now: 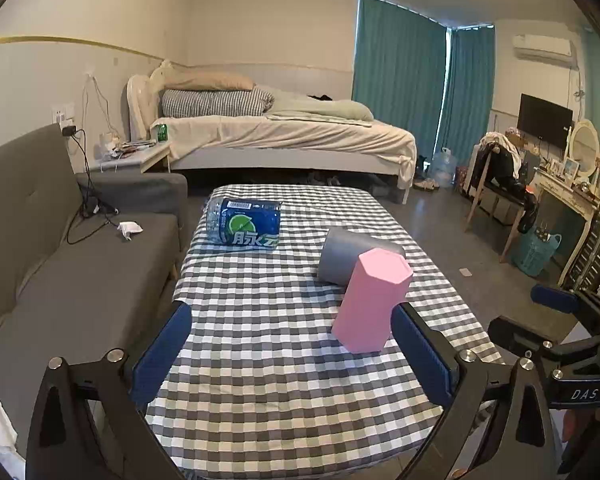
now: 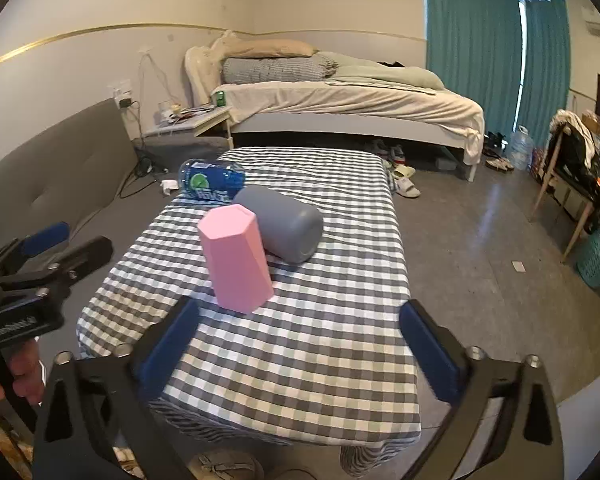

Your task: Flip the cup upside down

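Blue-padded fingers [image 1: 162,354] of the left gripper [image 1: 292,356] are spreading wide over the checked tablecloth [image 1: 260,320], gripping nothing. A pink hexagonal cup [image 1: 372,300] is standing closed end up just ahead of the right-hand finger, close to its tip. Behind the cup, a grey cup [image 1: 354,254] is lying on its side, and a blue-labelled bottle [image 1: 246,222] is lying well ahead of the left-hand finger. Likewise the right gripper [image 2: 300,344] is gaping empty, with the pink hexagonal cup [image 2: 236,256] sitting just beyond its left-hand finger [image 2: 168,344].
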The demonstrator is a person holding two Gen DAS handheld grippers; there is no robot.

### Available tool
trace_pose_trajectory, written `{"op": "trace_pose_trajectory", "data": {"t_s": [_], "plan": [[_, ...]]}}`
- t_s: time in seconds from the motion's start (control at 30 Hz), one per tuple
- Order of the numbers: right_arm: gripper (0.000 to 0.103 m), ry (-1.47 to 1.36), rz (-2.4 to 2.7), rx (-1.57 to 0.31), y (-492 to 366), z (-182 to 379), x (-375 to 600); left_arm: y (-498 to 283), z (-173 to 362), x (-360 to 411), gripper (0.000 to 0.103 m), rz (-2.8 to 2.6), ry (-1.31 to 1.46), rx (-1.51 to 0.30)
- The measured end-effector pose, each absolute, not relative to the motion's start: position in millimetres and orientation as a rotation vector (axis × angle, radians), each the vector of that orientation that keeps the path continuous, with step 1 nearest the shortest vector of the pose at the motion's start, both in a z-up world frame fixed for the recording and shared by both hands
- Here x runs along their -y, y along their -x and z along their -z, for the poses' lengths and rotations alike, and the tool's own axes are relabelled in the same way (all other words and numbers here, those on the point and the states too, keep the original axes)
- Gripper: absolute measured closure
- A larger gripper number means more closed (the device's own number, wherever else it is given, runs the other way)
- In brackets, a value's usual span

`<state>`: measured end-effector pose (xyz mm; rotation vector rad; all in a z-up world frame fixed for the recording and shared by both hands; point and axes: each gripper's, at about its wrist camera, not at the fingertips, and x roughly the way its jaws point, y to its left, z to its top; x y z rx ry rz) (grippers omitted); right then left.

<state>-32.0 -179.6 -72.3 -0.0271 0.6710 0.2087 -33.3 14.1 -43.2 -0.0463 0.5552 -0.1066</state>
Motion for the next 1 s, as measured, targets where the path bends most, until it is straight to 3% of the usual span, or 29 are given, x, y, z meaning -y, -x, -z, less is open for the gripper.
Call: {"op": "trace_pose_trajectory", "data": {"t_s": [1.0], "plan": [[0.000, 0.007, -0.190, -0.682, 24.3, 78.8, 183.9, 21.3, 57.6, -8.4, 0.000, 0.126, 0.052, -0.612]]}}
